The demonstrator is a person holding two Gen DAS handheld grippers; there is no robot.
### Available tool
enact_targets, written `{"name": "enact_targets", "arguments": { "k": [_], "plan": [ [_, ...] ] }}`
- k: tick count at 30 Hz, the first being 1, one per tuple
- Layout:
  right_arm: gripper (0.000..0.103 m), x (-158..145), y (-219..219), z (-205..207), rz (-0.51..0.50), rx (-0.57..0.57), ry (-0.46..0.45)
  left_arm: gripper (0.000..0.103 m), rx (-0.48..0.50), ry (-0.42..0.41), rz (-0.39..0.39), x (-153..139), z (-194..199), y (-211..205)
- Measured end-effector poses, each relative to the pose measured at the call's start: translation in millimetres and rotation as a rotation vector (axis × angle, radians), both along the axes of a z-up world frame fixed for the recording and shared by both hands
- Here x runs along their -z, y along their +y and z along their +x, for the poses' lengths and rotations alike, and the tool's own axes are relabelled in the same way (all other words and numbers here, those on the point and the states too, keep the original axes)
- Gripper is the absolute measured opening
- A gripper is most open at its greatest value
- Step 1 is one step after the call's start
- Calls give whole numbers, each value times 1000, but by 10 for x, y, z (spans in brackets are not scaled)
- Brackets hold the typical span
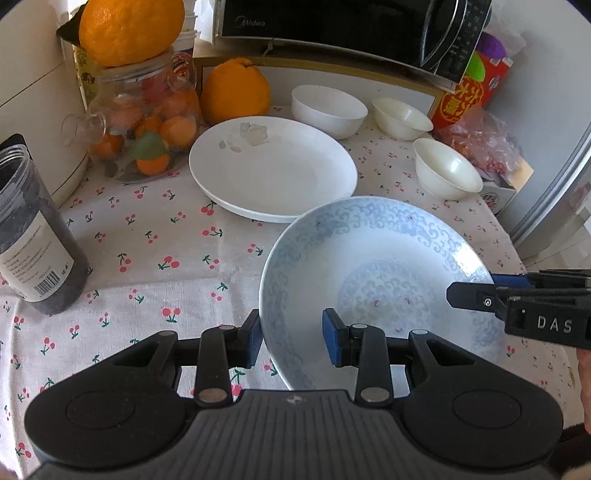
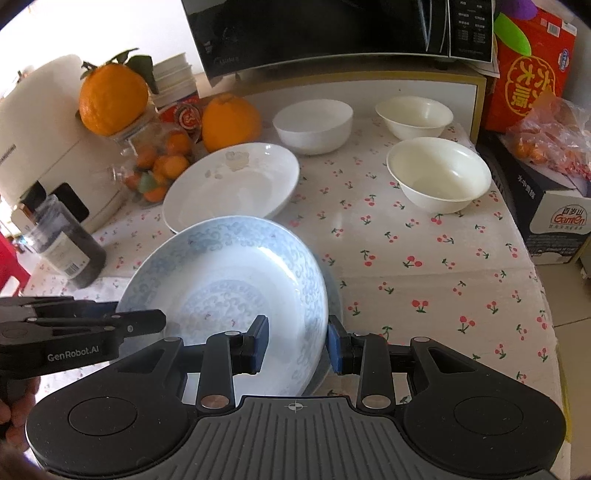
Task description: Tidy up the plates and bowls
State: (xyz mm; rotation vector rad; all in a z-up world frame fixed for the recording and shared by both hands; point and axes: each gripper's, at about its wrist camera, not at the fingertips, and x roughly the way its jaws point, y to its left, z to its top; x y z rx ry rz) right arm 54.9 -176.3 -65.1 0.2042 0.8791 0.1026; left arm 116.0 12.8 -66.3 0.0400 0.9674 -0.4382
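Note:
A blue-patterned plate hangs tilted just above the cherry-print tablecloth, held at two opposite rims. My left gripper is shut on its near-left rim, one pad outside the wall and one inside. My right gripper is shut on the opposite rim, and shows in the left wrist view at the right edge. Behind the blue plate lies a white plate with a few crumbs. Further back stand a white bowl and two cream bowls.
A glass jar of small oranges, a dark jar and a large orange crowd the left. A microwave stands on a shelf behind. A red box and a bagged carton line the right, before the table's edge.

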Motion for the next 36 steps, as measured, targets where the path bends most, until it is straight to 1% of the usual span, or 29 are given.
{"name": "enact_targets", "arguments": {
  "k": [4,9,14,17,19,22,27,29,30,33,36],
  "plan": [
    [33,22,11,17,-24,-7,3,29,-10,4,20,30,5,-33],
    [33,42,0,44,-33,-5,10,29,-3,-10,48,31,-12,-75],
    [33,50,9,44,-62,-3,3,29,7,-26,77,33,-22,-108],
    [33,71,7,55,-63,-3,18,29,15,-33,93,34,-28,-126],
    [33,101,20,59,-70,-4,34,29,16,-35,98,34,-31,-131],
    [33,118,56,48,-96,-12,34,29,15,-34,98,30,-30,-127],
    [35,104,72,46,-101,-14,38,29,18,-31,94,29,-32,-127],
    [35,104,91,50,-112,-14,43,32,20,-25,86,18,-30,-126],
    [36,106,98,56,-116,-15,46,35,20,-23,76,9,-29,-122],
    [47,96,102,66,-93,-24,50,40,16,-32,59,-22,-32,-113],
    [51,80,108,68,-82,-25,51,50,11,-40,60,-35,-33,-113]
  ]
}}
